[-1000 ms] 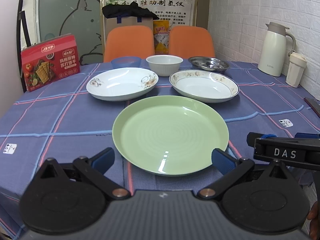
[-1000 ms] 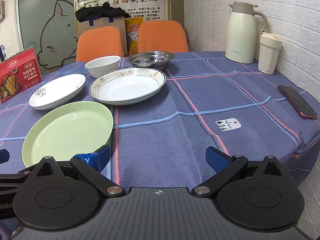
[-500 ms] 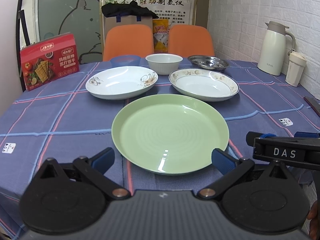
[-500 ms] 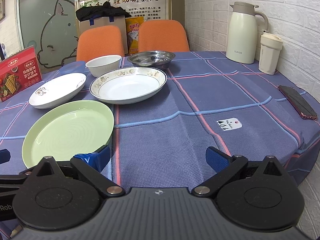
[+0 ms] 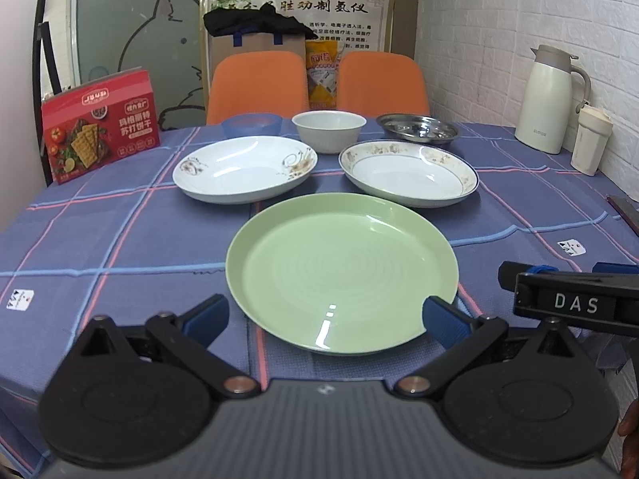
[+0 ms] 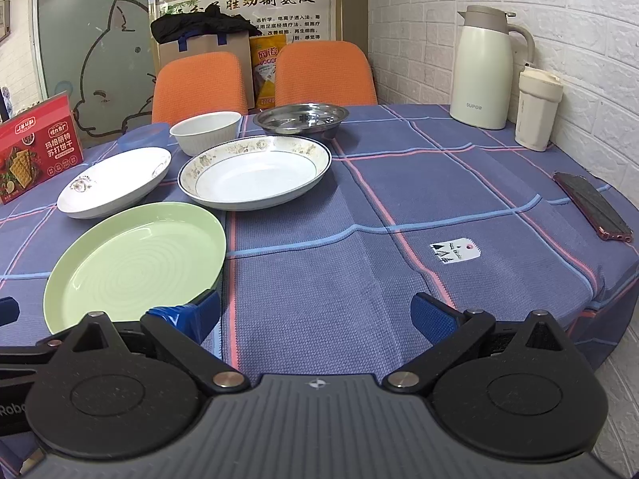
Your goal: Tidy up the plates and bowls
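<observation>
A green plate (image 5: pixel 341 269) (image 6: pixel 135 255) lies nearest on the blue checked tablecloth. Behind it lie a white floral plate (image 5: pixel 245 169) (image 6: pixel 116 185) at left and a gold-rimmed white plate (image 5: pixel 409 173) (image 6: pixel 255 171) at right. Further back stand a blue bowl (image 5: pixel 251 124), a white bowl (image 5: pixel 328 129) (image 6: pixel 205 131) and a steel dish (image 5: pixel 417 129) (image 6: pixel 301 116). My left gripper (image 5: pixel 325 319) is open and empty, its fingers either side of the green plate's near edge. My right gripper (image 6: pixel 315 315) is open and empty, to the right of the green plate.
A red cracker box (image 5: pixel 100 125) stands at the table's left. A white thermos (image 6: pixel 485 68) and cup (image 6: pixel 537 109) stand at the far right by the brick wall. A phone (image 6: pixel 591 205) lies near the right edge. Two orange chairs (image 5: pixel 315 80) stand behind the table.
Both views have shifted slightly; the plates appear a little lower and nearer. No dish has moved and both grippers stay open.
</observation>
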A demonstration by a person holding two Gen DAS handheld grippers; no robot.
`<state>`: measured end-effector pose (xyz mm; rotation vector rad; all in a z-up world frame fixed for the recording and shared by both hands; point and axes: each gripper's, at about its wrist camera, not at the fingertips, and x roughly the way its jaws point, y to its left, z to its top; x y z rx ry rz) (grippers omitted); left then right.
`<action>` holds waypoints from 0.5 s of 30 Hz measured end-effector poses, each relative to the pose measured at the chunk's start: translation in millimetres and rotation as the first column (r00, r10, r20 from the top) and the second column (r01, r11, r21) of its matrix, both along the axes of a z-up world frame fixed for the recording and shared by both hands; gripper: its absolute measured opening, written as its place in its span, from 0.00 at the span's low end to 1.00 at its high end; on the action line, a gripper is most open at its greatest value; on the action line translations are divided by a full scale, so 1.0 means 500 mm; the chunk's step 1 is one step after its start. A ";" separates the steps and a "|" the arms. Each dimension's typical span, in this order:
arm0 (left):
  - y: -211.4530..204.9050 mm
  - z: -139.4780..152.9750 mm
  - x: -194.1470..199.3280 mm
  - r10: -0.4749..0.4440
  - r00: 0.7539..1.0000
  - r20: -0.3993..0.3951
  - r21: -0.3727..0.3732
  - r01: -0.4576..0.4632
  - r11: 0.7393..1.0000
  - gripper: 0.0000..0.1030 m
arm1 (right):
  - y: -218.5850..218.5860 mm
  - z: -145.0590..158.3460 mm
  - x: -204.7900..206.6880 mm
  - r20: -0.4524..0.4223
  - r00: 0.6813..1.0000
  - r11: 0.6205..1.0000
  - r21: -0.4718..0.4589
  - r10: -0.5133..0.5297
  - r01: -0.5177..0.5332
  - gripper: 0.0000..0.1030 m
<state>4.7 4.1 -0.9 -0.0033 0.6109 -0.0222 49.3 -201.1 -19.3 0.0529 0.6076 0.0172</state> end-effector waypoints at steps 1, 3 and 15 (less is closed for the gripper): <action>0.001 0.005 0.001 0.001 1.000 0.004 0.001 -0.001 1.000 1.00 | -0.001 0.003 0.000 0.003 1.000 1.000 0.001 -0.003 0.003 0.87; 0.004 0.014 0.004 0.005 1.000 0.009 0.003 -0.005 1.000 1.00 | -0.004 0.008 0.004 0.006 1.000 1.000 0.004 -0.011 0.011 0.87; 0.092 0.042 0.065 0.113 0.993 -0.037 0.035 -0.112 0.993 1.00 | 0.012 0.031 0.049 -0.030 0.999 1.000 -0.012 0.012 -0.012 0.87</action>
